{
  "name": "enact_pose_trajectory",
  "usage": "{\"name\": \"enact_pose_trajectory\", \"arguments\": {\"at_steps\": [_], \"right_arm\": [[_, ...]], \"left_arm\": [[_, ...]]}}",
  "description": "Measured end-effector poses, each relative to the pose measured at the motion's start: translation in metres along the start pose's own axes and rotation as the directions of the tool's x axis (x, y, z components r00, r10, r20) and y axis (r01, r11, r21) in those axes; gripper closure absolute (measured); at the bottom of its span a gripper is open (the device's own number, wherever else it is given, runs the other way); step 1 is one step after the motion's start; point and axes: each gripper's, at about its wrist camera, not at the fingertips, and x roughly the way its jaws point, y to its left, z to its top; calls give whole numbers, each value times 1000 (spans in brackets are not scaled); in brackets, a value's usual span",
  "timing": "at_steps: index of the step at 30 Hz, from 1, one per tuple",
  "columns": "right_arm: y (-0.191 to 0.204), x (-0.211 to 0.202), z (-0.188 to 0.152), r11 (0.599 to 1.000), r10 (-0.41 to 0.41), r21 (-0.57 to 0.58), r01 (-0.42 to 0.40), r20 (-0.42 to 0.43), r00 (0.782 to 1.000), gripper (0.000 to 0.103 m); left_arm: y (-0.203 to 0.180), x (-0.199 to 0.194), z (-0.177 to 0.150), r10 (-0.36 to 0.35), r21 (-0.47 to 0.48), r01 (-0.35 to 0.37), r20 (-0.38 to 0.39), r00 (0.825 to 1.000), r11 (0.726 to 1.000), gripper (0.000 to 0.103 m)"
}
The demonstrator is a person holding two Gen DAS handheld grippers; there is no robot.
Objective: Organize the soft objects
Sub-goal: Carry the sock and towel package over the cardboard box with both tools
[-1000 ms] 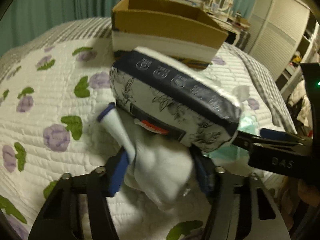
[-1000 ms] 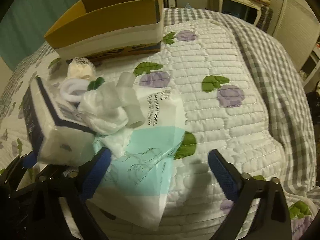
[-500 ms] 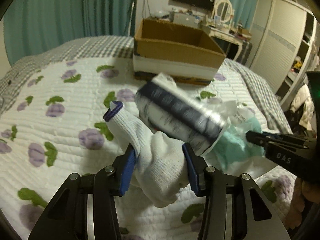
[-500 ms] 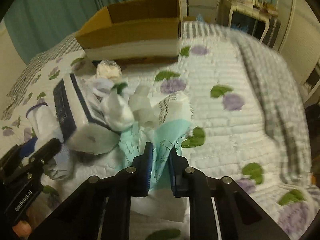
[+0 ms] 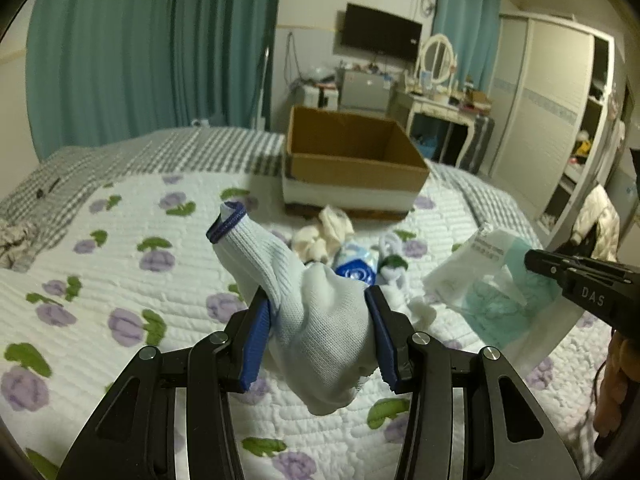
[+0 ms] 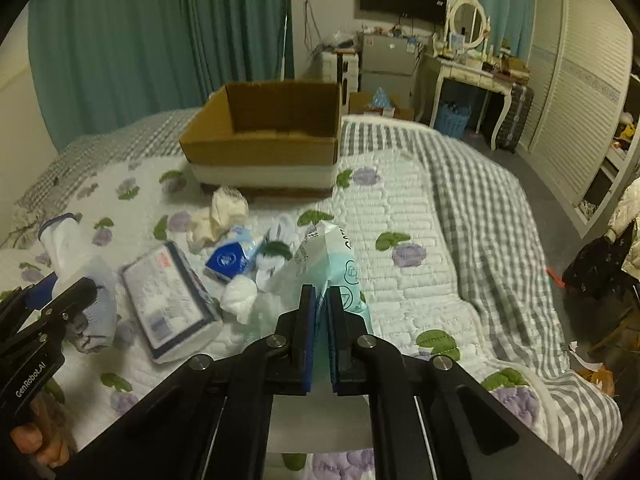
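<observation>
My left gripper (image 5: 320, 340) is shut on a white knit glove with a blue cuff (image 5: 304, 304), held above the bed; the glove also shows in the right wrist view (image 6: 80, 264). My right gripper (image 6: 320, 336) is shut on a teal and white plastic towel pack (image 6: 332, 264), lifted off the quilt; the pack also shows in the left wrist view (image 5: 500, 280). An open cardboard box (image 6: 272, 136) stands at the far end of the bed. A floral tissue pack (image 6: 172, 304), a blue tissue packet (image 6: 232, 256), cream cloth (image 6: 224, 212) and white socks (image 6: 276, 256) lie on the quilt.
The bed has a white quilt with purple flowers (image 6: 404, 256) and a grey checked blanket (image 6: 472, 200) on the right. A dressing table (image 6: 472, 68), wardrobe (image 6: 580, 80) and teal curtains (image 6: 140, 40) stand beyond the bed.
Both grippers have risen and pulled back from the pile. The right gripper has shut on the towel pack and lifted it. The floral tissue pack has dropped off the glove onto the quilt.
</observation>
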Motion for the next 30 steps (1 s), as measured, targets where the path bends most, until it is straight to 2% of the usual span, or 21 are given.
{"name": "enact_pose_trajectory", "arguments": {"at_steps": [5,11,17,23,30], "right_arm": [[7,-35,7,1000,3,-7,-3,76,997,98],[18,-79,24,1000,3,-22,1,197,980,98],[26,-118,48,1000,6,-31,3,309,951,98],[33,-150,70,999,3,-48,18,401,916,98],[34,-172,99,999,8,-44,15,483,876,98]], "left_arm": [[2,-24,9,-14,2,14,58,998,1000,57],[1,-53,25,-36,7,35,128,991,999,57],[-4,-77,51,-50,25,46,195,979,999,57],[0,-88,80,-85,2,87,209,974,996,57],[-2,-97,115,-72,14,71,274,959,997,57]]}}
